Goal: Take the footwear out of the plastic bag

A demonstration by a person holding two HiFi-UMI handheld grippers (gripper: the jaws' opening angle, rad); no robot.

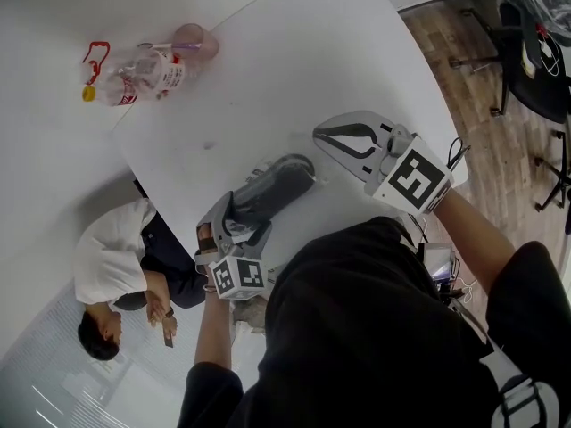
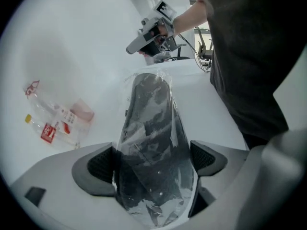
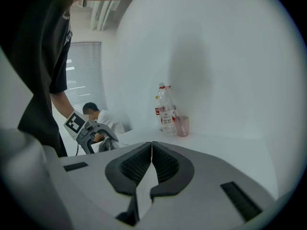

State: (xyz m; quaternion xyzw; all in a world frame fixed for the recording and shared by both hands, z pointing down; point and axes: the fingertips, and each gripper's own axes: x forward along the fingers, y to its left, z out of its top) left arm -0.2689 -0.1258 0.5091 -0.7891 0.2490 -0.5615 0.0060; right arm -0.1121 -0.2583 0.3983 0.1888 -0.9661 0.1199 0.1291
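Left hand-held gripper (image 2: 153,159) stands wide and grasps a dark shoe (image 2: 151,128) that is still wrapped in the clear bag (image 2: 158,210). We see both pads against the plastic, with the toe end pointing out over the white desk (image 1: 268,61). Right hand-held gripper (image 3: 151,152) is clenched with nothing between its jaws, and it sits near the toe but apart from it. Bottles (image 1: 147,71) and a pink cup (image 1: 194,41) stand together at the far desk corner, well apart from the shoe.

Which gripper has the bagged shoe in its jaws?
The left gripper: it holds the bagged shoe between its jaws. The right gripper has its jaws shut, empty.
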